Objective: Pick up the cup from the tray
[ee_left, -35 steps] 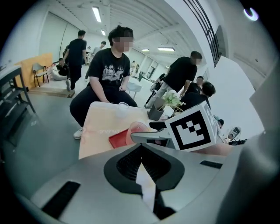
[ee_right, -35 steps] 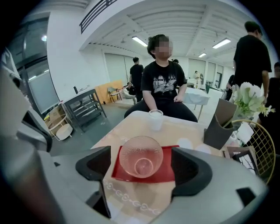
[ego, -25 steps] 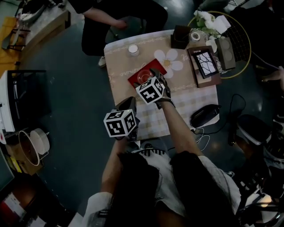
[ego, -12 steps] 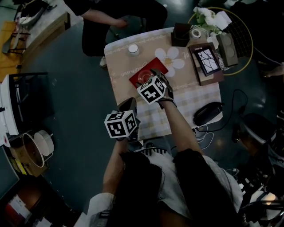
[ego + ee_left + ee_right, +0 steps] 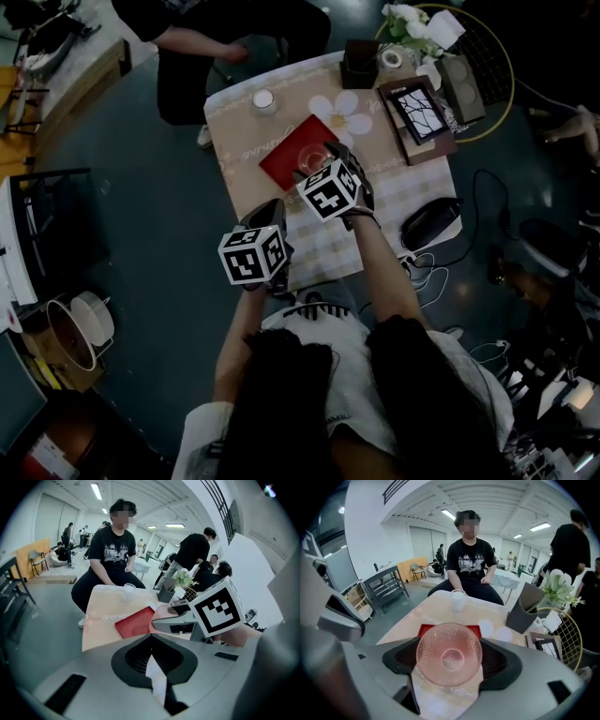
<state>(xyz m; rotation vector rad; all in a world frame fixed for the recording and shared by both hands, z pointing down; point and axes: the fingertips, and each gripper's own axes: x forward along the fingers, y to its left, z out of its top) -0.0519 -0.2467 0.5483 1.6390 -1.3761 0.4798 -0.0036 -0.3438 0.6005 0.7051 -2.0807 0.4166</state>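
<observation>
On a small counter (image 5: 239,141) draped in a beige cloth with a white daisy print and a checked near half, a flat red rectangular tray (image 5: 281,155) lies near the middle. A clear, pink-tinted glass cup with a dimpled surface (image 5: 449,654) is over the tray's near side, between the two dark pads of the right claw (image 5: 449,644). The right claw pinches the cup, with one pad against each side of it. From the right gripper view the cup shows as a round disc with a smaller circle at its centre, and red tray corners show behind it. Whether the cup rests on the tray or hangs just above it cannot be told. The left claw (image 5: 151,644) is held nearer the person, over the counter's near left corner and apart from the tray. Its pads are pressed together at the tips, with nothing between them. At the far left of the counter stands a short white glass (image 5: 263,100). At the far right are a dark square holder (image 5: 359,64), a bunch of white flowers (image 5: 408,21) and a dark-framed picture (image 5: 417,108) lying flat. A person in a black T-shirt (image 5: 471,564) sits across the counter, facing it. A black rounded object (image 5: 429,223) lies on the floor just beside the counter's right edge.
</observation>
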